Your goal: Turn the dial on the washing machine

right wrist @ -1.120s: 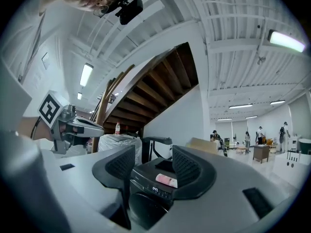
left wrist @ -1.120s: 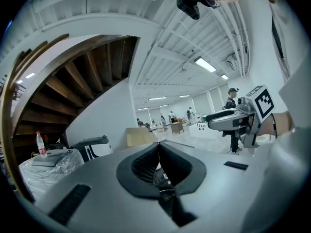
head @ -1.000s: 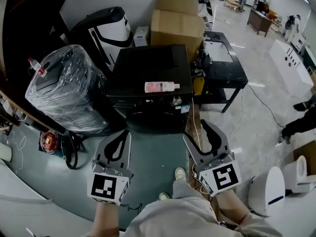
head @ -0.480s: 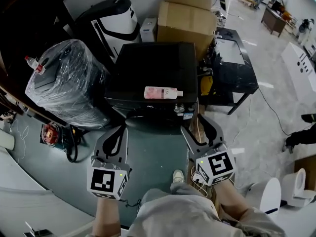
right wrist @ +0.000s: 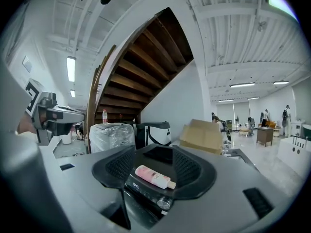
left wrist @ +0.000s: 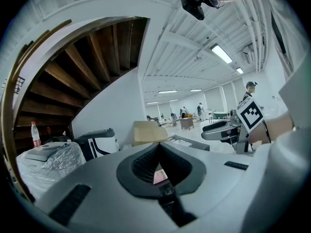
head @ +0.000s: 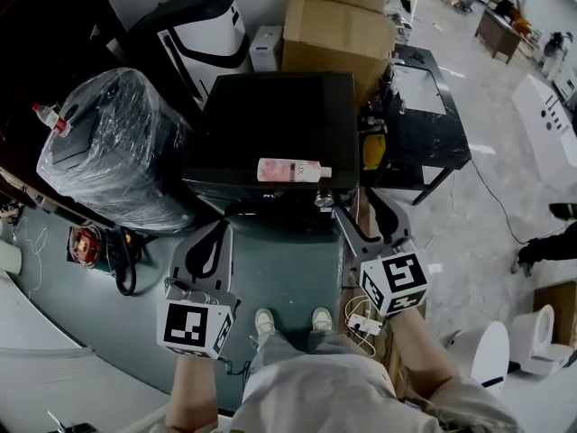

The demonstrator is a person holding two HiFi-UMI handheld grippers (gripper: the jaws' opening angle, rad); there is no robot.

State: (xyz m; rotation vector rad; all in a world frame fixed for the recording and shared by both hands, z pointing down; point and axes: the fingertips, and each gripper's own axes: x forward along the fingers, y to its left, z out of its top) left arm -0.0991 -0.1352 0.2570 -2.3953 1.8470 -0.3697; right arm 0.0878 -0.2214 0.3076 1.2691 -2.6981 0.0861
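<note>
The black washing machine (head: 270, 120) stands straight ahead with a pink bottle (head: 293, 170) lying on its top. Its silver dial (head: 323, 202) sits on the front panel at the right. My right gripper (head: 359, 207) is open, just right of the dial and apart from it. In the right gripper view the right gripper (right wrist: 153, 149) frames the bottle (right wrist: 154, 176) and the dial (right wrist: 165, 203) between its spread jaws. My left gripper (head: 221, 231) is shut and empty, below the machine's front left. In the left gripper view the left gripper (left wrist: 158, 145) has its tips together.
A plastic-wrapped appliance (head: 108, 152) stands left of the washer, cardboard boxes (head: 338, 30) behind it, a black table (head: 424, 124) to its right. A white and black unit (head: 203, 25) sits at the back. Cables and a red object (head: 86, 242) lie on the floor at left.
Both grippers have come closer to the washing machine's front; the right one now sits beside the dial. The jaws of both look unchanged.
</note>
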